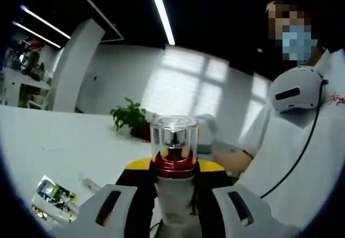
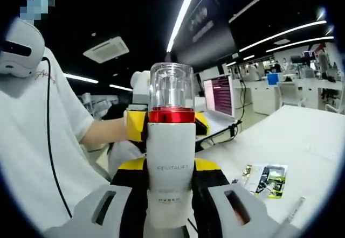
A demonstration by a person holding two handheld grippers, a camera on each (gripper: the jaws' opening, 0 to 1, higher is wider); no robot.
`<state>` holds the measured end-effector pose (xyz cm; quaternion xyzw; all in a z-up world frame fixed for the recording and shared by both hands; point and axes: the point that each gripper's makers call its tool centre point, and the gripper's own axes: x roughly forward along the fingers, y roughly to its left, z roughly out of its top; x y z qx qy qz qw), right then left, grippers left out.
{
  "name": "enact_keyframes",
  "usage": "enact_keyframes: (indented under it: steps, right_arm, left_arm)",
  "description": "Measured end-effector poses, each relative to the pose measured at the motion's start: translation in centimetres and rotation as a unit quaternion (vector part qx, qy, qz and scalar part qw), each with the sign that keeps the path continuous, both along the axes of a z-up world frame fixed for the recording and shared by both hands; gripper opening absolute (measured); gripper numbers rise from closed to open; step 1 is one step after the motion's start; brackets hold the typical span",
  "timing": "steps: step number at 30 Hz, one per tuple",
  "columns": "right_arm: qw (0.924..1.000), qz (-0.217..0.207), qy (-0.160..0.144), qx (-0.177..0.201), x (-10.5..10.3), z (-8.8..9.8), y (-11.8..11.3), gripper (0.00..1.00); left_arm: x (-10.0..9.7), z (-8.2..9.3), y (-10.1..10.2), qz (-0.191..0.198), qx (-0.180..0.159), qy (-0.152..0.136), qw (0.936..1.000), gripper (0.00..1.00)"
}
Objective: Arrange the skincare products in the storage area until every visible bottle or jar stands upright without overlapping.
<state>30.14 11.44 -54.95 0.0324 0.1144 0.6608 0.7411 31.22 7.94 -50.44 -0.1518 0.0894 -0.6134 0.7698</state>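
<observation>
Right gripper view: white bottle with red collar and clear cap, held upright in the air above the table, clamped between the right tongs and also by the left tongs; transfer step, next calling for release by one pair, then upright placement.

White table carries a printed packet.

Dark ceiling, strip lights; bright windows; white table; potted plant; monitor.
</observation>
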Motion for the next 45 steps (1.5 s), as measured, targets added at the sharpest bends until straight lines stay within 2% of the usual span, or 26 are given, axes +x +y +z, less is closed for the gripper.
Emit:
enact_keyframes:
  steps: [2, 4, 8, 11, 13, 16, 18, 19, 24, 25, 26, 27, 28, 30, 32, 34, 35, 37, 38, 39, 40, 41, 42, 43, 45]
  right_arm:
    - [0.9998, -0.019, -0.008, 0.003, 0.5, 0.3, -0.2, 0.29]
    - [0.9982, -0.057, -0.017, 0.007, 1.6, 0.6, -0.7, 0.29]
    - [0.9915, -0.118, -0.050, -0.027, 3.3, 0.1, -1.4, 0.29]
    - [0.9836, -0.155, -0.075, -0.054, 4.2, -0.2, -1.5, 0.29]
    - [0.9773, -0.181, -0.089, -0.065, 4.7, -0.3, -1.7, 0.29]
    - [0.9662, -0.223, -0.105, -0.075, 5.6, -0.4, -2.1, 0.29]
    - [0.9562, -0.251, -0.125, -0.084, 6.2, -0.3, -2.5, 0.29]
    - [0.9542, -0.256, -0.129, -0.087, 6.2, -0.3, -2.6, 0.29]
    - [0.9401, -0.285, -0.164, -0.090, 6.5, 0.4, -2.5, 0.29]
    - [0.9372, -0.288, -0.173, -0.093, 6.4, 0.4, -2.5, 0.29]
    - [0.9355, -0.290, -0.179, -0.094, 6.4, 0.5, -2.3, 0.29]
    - [0.9352, -0.291, -0.179, -0.094, 6.3, 0.4, -2.3, 0.29]
    - [0.9358, -0.291, -0.177, -0.090, 6.4, 0.5, -2.3, 0.29]
    - [0.9372, -0.289, -0.176, -0.085, 6.3, 0.6, -2.3, 0.29]
    - [0.9357, -0.288, -0.185, -0.084, 6.3, 0.7, -2.3, 0.30]
    - [0.9413, -0.276, -0.179, -0.076, 6.0, 0.9, -2.2, 0.30]
    - [0.9459, -0.264, -0.179, -0.060, 5.8, 1.2, -2.0, 0.30]
    - [0.9600, -0.222, -0.169, -0.026, 5.0, 1.8, -2.1, 0.30]
    - [0.9618, -0.215, -0.168, -0.023, 4.9, 1.9, -2.1, 0.30]
    - [0.9677, -0.183, -0.171, -0.028, 4.3, 1.9, -2.5, 0.31]
    - [0.9691, -0.173, -0.173, -0.031, 4.1, 1.9, -2.6, 0.32]
    - [0.9743, -0.147, -0.168, -0.030, 3.7, 1.9, -2.8, 0.32]
    - [0.9782, -0.131, -0.159, -0.024, 3.4, 2.0, -3.0, 0.32]
    - [0.9837, -0.106, -0.144, -0.016, 3.1, 2.1, -3.3, 0.32]
    - [0.9886, -0.074, -0.131, -0.008, 2.6, 2.1, -3.7, 0.32]
  left_arm:
    - [0.4, 0.2, -0.1, 0.013, -0.004, -0.004, 0.9999, 0.23]
    - [1.3, 0.6, -0.2, 0.043, -0.012, -0.003, 0.9990, 0.24]
    - [2.7, 0.4, -0.6, 0.102, -0.028, 0.032, 0.9939, 0.26]
    - [3.4, 0.2, -0.9, 0.139, -0.012, 0.027, 0.9899, 0.28]
    - [4.0, 0.1, -0.9, 0.173, -0.009, 0.038, 0.9841, 0.28]
    - [4.9, -0.2, -0.5, 0.244, -0.002, 0.040, 0.9690, 0.27]
    - [5.3, -0.4, 0.0, 0.290, -0.015, 0.056, 0.9554, 0.26]
    - [5.3, -0.5, 0.0, 0.299, -0.026, 0.069, 0.9513, 0.24]
    - [5.2, -1.6, -0.5, 0.318, -0.008, 0.081, 0.9445, 0.24]
    - [5.2, -1.6, -0.5, 0.324, -0.007, 0.077, 0.9428, 0.24]
    - [5.4, -1.7, -0.2, 0.339, -0.002, 0.069, 0.9383, 0.24]
    - [5.4, -1.4, -0.1, 0.342, -0.004, 0.062, 0.9378, 0.23]
    - [5.3, -1.4, -0.1, 0.337, -0.005, 0.067, 0.9391, 0.23]
    - [5.2, -1.2, 0.0, 0.336, 0.001, 0.050, 0.9404, 0.23]
    - [5.2, -1.1, 0.1, 0.329, 0.003, 0.050, 0.9431, 0.23]
    - [5.2, -1.0, 0.3, 0.311, -0.001, 0.056, 0.9489, 0.23]
    - [5.3, -0.8, 0.4, 0.305, -0.006, 0.059, 0.9504, 0.23]
    - [4.9, -0.5, 0.0, 0.272, 0.008, 0.037, 0.9615, 0.23]
    - [4.7, -0.3, -0.1, 0.261, 0.018, 0.024, 0.9649, 0.23]
    - [4.4, -0.3, -0.5, 0.232, 0.037, 0.003, 0.9719, 0.22]
    - [4.2, -0.3, -0.8, 0.215, 0.046, -0.004, 0.9755, 0.22]
    - [3.9, -0.2, -1.1, 0.189, 0.059, -0.018, 0.9801, 0.22]
    - [3.8, -0.1, -1.2, 0.177, 0.063, -0.025, 0.9819, 0.22]
    - [3.3, -0.1, -1.6, 0.145, 0.072, -0.041, 0.9860, 0.22]
    - [2.6, -0.1, -2.1, 0.111, 0.080, -0.056, 0.9890, 0.22]
